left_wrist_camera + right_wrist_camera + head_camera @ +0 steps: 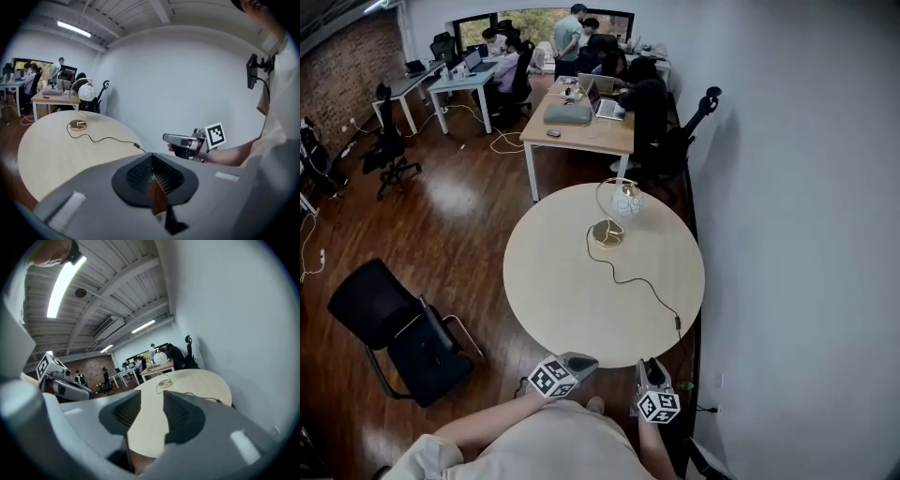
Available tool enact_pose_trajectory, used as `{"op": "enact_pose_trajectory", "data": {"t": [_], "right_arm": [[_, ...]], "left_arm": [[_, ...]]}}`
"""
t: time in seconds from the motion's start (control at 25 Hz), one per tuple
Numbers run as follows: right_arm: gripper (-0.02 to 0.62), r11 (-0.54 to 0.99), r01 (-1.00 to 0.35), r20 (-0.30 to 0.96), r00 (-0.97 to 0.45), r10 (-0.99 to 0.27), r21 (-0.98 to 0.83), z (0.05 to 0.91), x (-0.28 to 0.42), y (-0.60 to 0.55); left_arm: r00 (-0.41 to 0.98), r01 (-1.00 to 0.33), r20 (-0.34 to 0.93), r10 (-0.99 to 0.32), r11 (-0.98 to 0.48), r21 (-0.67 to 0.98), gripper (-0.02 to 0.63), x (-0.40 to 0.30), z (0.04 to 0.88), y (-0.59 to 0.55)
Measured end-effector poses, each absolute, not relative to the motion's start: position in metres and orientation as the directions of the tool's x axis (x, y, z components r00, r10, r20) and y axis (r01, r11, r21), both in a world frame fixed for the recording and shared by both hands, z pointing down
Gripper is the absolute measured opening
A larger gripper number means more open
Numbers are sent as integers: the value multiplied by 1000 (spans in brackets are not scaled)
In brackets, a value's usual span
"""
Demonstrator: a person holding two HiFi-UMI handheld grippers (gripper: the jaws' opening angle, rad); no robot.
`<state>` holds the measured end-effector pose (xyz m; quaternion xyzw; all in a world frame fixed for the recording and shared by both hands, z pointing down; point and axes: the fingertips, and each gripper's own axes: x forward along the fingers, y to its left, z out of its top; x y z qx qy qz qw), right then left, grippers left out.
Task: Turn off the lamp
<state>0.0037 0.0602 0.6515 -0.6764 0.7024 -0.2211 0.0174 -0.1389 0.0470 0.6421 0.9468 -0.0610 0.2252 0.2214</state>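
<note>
**Head view: lamp sits across the bench, both tools back at the near edge**

The round bench [572, 305] carries the lamp [625, 201] on its far side, gold base down, white globe hanging from the arch. Its black cord [639, 280] snakes toward the near-right rim. The left tool [582, 360] hovers at the near edge, jaws drawn together on nothing. Just beside it, the right tool [652, 367] has its jaws spread wide, with only bare benchtop between them. Both are well apart from the lamp, which stands straight ahead of them.
</note>
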Motion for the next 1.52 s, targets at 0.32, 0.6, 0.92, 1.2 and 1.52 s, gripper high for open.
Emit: {"op": "enact_pose_trajectory", "data": {"t": [0.32, 0.6, 0.92, 1.2, 1.52], "right_arm": [[140, -2, -984, 332, -57, -941, -175, 630, -78, 17], [140, -51, -990, 412, -9, -911, -134, 646, -124, -5], [140, -111, -985, 453, 40, -890, -130, 644, -187, -7], [138, -130, -987, 458, 71, -886, -99, 644, -205, -13], [137, -174, -981, 460, 114, -881, -90, 644, -210, 4]], "left_arm": [[909, -164, 417, 14, -908, 386, -17, -211, 643, 26], [916, -129, 401, 11, -939, 320, -17, -257, 633, 3], [911, -73, 406, 76, -938, 339, -17, -308, 639, 1], [906, -44, 411, 100, -944, 326, -17, -322, 644, -7], [899, -38, 419, 128, -930, 367, -18, -328, 653, -11]]}}
